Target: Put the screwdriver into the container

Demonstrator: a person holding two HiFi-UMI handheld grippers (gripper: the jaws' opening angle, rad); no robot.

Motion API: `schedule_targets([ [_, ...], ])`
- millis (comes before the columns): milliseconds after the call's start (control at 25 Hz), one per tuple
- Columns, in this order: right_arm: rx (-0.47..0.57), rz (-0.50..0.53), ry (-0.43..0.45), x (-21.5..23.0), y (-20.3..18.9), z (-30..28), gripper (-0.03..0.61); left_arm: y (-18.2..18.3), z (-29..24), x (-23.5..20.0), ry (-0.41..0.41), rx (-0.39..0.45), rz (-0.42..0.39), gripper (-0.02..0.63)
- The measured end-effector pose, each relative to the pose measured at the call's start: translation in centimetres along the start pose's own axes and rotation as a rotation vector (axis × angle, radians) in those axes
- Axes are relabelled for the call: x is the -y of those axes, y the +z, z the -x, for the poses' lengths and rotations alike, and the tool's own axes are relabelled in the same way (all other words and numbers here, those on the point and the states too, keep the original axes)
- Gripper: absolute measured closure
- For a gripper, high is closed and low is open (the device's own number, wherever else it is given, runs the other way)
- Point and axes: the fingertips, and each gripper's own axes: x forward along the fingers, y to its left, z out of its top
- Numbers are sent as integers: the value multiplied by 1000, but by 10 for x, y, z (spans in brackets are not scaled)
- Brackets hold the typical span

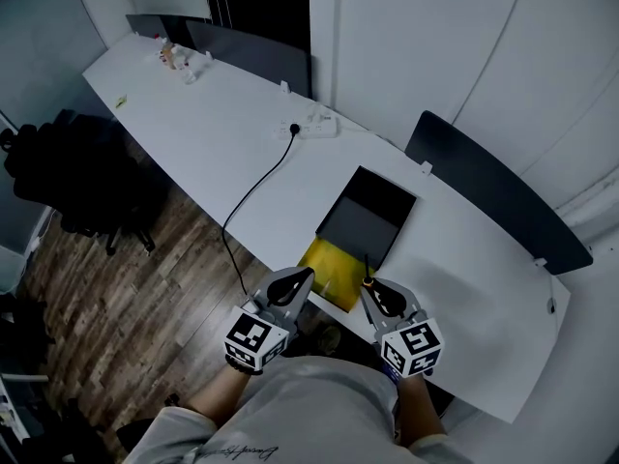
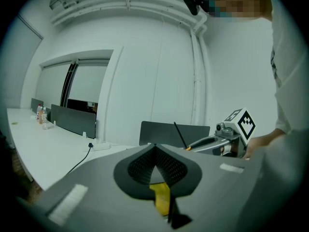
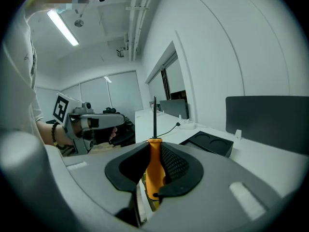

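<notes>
Right gripper view: the right gripper (image 3: 153, 149) is clenching its jaws on the orange plastic handle of the slim, dark-shafted screwdriver (image 3: 154, 170), with the shaft pointing away along the jaws.
Left gripper: the left gripper (image 2: 154, 148) is hovering alongside, its jaws pressed together on nothing.
Where: the screwdriver is hanging over the near edge of the white desk (image 1: 222, 133), just short of the black rectangular container (image 1: 372, 211).
Doing it well: carrying it farther until it is over the container, lowering the tip inside the walls, and only then letting go is looking wisest.
Handling: the round handle is probably going to roll if dropped from high up.
</notes>
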Motion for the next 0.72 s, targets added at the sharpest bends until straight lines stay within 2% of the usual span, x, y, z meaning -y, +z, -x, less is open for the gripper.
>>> schedule_targets([
  [720, -47, -53, -109, 9, 0, -33, 492, 3, -29, -37, -126, -42, -16, 615],
])
